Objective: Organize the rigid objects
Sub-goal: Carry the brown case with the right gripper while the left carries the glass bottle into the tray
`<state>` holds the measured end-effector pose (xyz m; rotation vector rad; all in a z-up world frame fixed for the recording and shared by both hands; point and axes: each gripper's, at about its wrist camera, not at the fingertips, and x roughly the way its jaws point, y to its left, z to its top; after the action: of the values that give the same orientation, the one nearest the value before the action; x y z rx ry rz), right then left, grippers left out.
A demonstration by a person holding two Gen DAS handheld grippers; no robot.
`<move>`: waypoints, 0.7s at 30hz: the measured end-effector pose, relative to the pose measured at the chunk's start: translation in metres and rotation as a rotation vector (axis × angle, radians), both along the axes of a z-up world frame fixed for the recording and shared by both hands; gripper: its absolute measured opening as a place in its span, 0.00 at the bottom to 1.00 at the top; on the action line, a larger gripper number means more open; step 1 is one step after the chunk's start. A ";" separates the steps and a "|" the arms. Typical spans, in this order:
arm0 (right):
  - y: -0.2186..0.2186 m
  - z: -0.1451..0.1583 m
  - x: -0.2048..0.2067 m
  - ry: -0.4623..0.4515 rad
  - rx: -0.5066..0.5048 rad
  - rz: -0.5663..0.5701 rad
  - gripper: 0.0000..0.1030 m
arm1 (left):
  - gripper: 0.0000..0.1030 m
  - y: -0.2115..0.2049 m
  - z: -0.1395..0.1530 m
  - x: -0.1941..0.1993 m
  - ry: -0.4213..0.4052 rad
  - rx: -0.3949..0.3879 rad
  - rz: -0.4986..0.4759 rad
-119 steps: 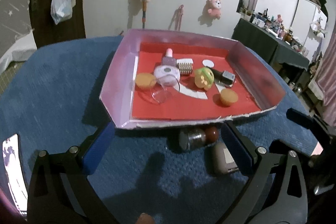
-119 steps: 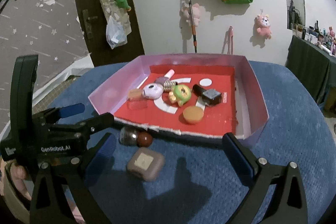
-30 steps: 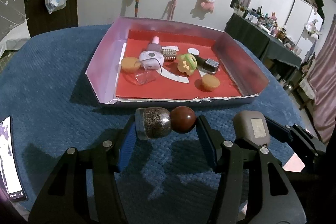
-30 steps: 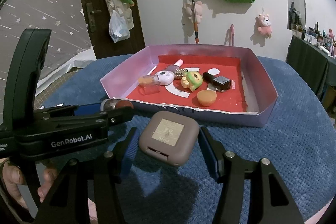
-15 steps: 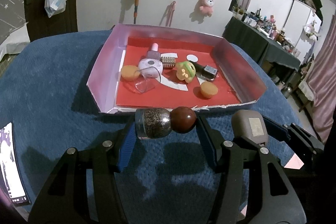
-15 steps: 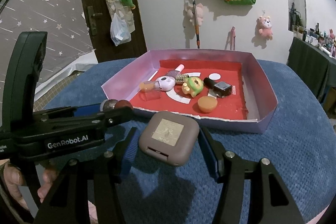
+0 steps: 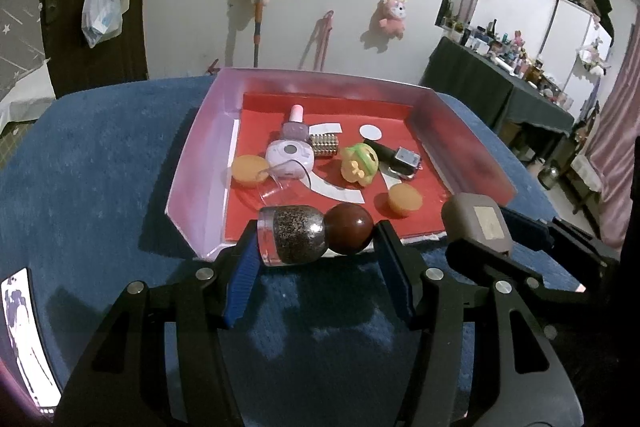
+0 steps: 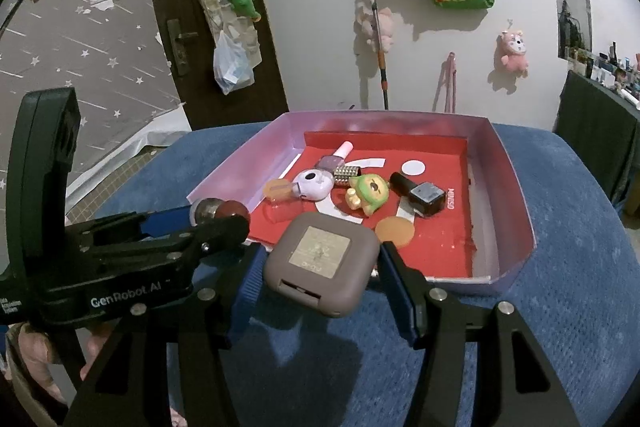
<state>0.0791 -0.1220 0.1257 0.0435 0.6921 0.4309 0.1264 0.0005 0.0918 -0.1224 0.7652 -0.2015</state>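
My left gripper (image 7: 314,245) is shut on a pepper shaker (image 7: 312,233) with a glass body and a brown round cap, held sideways above the blue cloth just in front of the pink tray (image 7: 192,195). My right gripper (image 8: 320,269) is shut on a taupe square case (image 8: 322,263), held above the cloth at the tray's near edge. The case also shows at the right of the left wrist view (image 7: 478,223), and the shaker at the left of the right wrist view (image 8: 220,213). The tray (image 8: 516,187) has a red floor.
Inside the tray lie a green toy (image 7: 360,163), a lilac round device (image 7: 290,159), nail polish bottles (image 7: 294,125), two orange discs (image 7: 404,199) and a clear cup (image 7: 280,189). A phone (image 7: 24,331) lies at the cloth's left edge. A dark side table (image 7: 496,95) stands far right.
Four seconds ago both grippers were open with the shaker and case lying on the cloth. Now each holds its object lifted, and both have moved closer to the tray's near edge.
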 end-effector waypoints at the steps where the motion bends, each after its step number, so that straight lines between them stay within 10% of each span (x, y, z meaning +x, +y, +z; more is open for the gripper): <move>1: 0.000 0.000 0.005 0.010 0.003 0.004 0.59 | 0.53 0.000 -0.001 0.003 0.001 0.002 0.001; 21: -0.003 -0.030 0.078 0.185 0.027 0.027 0.59 | 0.53 -0.002 -0.029 0.056 0.093 0.038 -0.008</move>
<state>0.1576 -0.1251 0.0954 0.1004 0.8701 0.4663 0.1823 -0.0017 0.0630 -0.0935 0.8614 -0.1895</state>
